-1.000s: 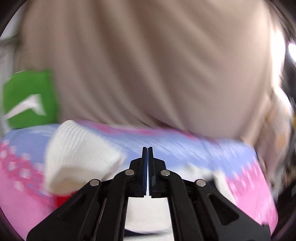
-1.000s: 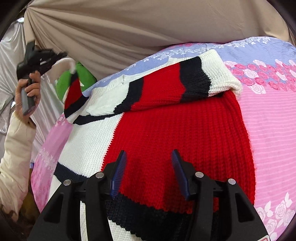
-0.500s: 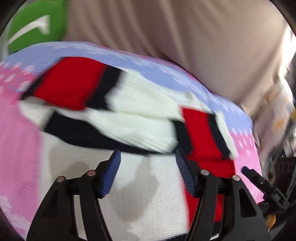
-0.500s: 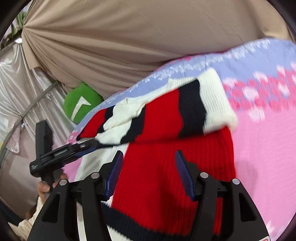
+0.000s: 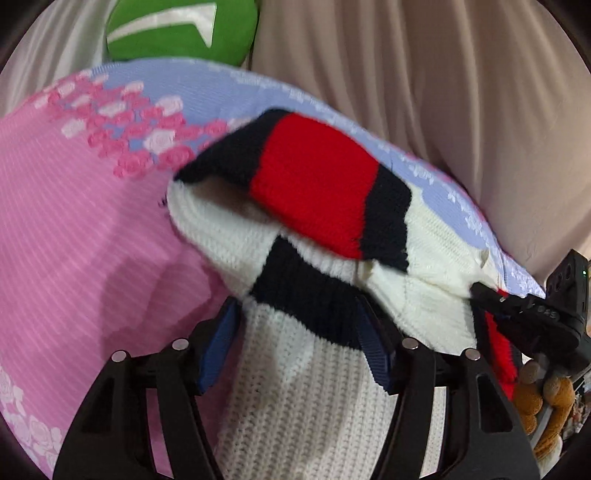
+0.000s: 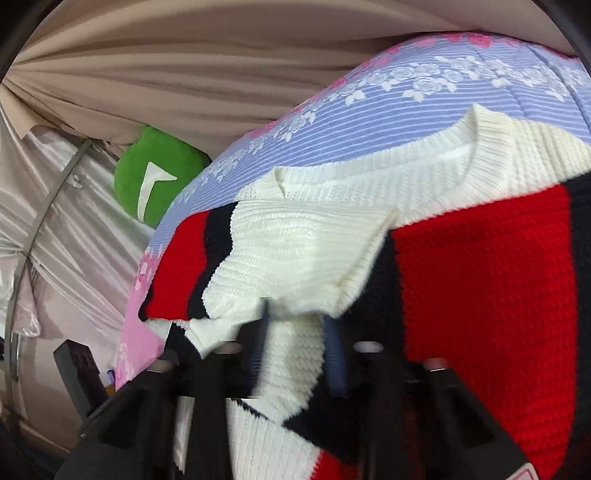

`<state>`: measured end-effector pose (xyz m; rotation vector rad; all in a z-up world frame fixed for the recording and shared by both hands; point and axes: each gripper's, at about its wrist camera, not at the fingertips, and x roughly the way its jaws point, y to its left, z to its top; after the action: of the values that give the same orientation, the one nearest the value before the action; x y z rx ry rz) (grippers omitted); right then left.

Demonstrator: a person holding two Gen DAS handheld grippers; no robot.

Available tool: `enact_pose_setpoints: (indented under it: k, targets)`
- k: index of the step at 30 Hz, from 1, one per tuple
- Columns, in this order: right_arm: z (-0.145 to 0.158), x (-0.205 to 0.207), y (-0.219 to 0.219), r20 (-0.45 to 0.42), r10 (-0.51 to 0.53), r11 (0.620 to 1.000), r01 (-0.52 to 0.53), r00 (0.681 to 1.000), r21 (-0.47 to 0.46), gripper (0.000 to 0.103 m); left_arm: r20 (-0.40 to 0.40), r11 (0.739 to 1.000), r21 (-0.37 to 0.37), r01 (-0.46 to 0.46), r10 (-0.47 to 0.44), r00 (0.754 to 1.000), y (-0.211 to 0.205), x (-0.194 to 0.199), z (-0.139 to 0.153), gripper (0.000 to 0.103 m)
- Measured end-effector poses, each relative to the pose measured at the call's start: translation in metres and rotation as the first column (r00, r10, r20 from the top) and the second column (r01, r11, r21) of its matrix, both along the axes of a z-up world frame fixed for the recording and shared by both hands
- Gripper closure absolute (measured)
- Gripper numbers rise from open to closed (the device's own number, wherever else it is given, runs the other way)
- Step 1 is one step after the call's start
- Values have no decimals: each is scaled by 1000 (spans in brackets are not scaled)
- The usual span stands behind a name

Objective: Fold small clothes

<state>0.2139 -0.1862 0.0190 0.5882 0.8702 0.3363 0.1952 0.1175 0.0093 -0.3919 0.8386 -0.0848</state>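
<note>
The sweater (image 5: 303,258) lies half-folded on the bed (image 5: 85,229), and may bunch unevenly if the closing right hand-held gripper (image 6: 295,332) nips only its white edge while the left hand-held gripper (image 5: 295,332), closing, straddles knit without pinching it.

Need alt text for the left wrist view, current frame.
A red, white and black knit sweater lies partly folded on a pink and lavender floral bedspread. The left hand-held gripper straddles its white and black part, jaws closing. A green cushion sits behind, before beige drapes.
</note>
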Motion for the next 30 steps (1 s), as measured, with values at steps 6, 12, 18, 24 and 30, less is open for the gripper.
enact_pose_setpoints:
  k: [6,12,18,24,30]
  targets:
    - [86,-75,-49,317,-61,996,36,947,83,98,-5,1000,-25,8,-8,1000,7,-11,6,45]
    - [56,-117,-147,217,-237,970,241,947,6,98,56,977,-177,114,-106,993,-5,-41,38,44]
    - [14,-111,-157,129,-260,962,269,957,-50,98,-73,949,-294,115,-142,987,-40,-14,18,42]
    - [54,-120,-147,278,-182,982,190,943,2,98,-70,977,-209,-40,26,997,-24,12,16,83]
    - [8,-98,-152,133,-158,967,181,978,-180,99,-55,990,-102,-102,96,994,-10,14,1,86]
